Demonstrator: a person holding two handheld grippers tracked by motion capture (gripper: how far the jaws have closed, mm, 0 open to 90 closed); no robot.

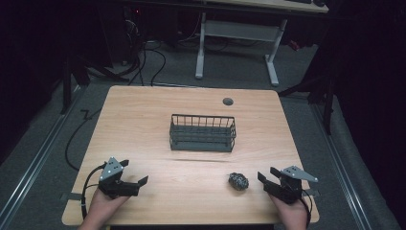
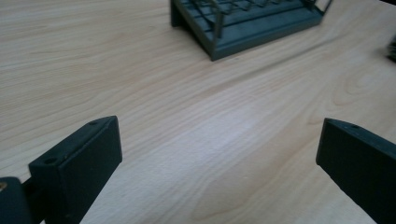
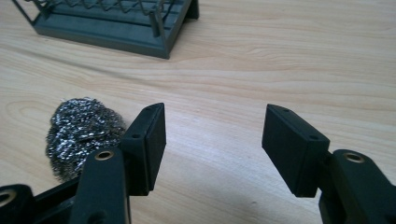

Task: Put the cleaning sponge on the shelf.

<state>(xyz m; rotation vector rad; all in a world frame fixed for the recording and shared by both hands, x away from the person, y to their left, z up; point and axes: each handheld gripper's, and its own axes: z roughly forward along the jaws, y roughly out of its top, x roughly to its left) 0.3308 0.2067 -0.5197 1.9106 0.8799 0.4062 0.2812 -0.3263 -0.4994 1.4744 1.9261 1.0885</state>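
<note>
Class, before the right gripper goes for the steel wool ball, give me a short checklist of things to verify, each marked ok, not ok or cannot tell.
1. Right gripper open, nothing between its jaws: ok.
2. Steel wool ball lined up between those jaws: not ok, it lies beside them.
3. Ball free on the table, apart from the wire basket: ok.
4. Basket upright: ok.
5. Left gripper open and away from the ball: ok.
</note>
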